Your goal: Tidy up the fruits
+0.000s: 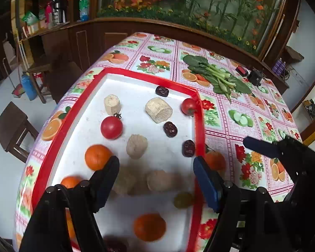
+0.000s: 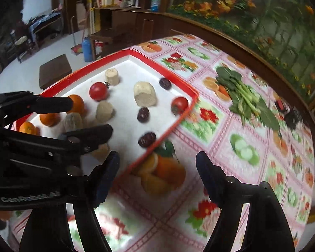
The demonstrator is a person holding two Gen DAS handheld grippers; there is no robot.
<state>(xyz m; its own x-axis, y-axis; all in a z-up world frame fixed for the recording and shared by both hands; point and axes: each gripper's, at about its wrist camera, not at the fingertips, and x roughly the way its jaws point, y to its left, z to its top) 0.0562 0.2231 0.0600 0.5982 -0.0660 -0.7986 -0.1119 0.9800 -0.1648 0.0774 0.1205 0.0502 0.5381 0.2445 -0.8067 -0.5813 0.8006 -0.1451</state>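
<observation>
Red-rimmed tray (image 1: 124, 72) w/ fruit, both grippers' fingers apart, empty, corn pieces (image 1: 157, 180) btwn left fingers (image 1: 205, 178)

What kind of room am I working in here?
Probably a home dining room: a table under a fruit-and-flower print tablecloth, dark wooden cabinets with a thermos and bottles, and wooden stools on the floor beside it.

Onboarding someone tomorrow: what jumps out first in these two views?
The red-rimmed white tray fills the left part of the table, scattered with oranges, tomatoes, dark dates and pale cut chunks. To its right, on the loud fruit-print tablecloth, lies a bunch of leafy greens. Both the left gripper and right gripper hang open and empty in the foreground.
</observation>
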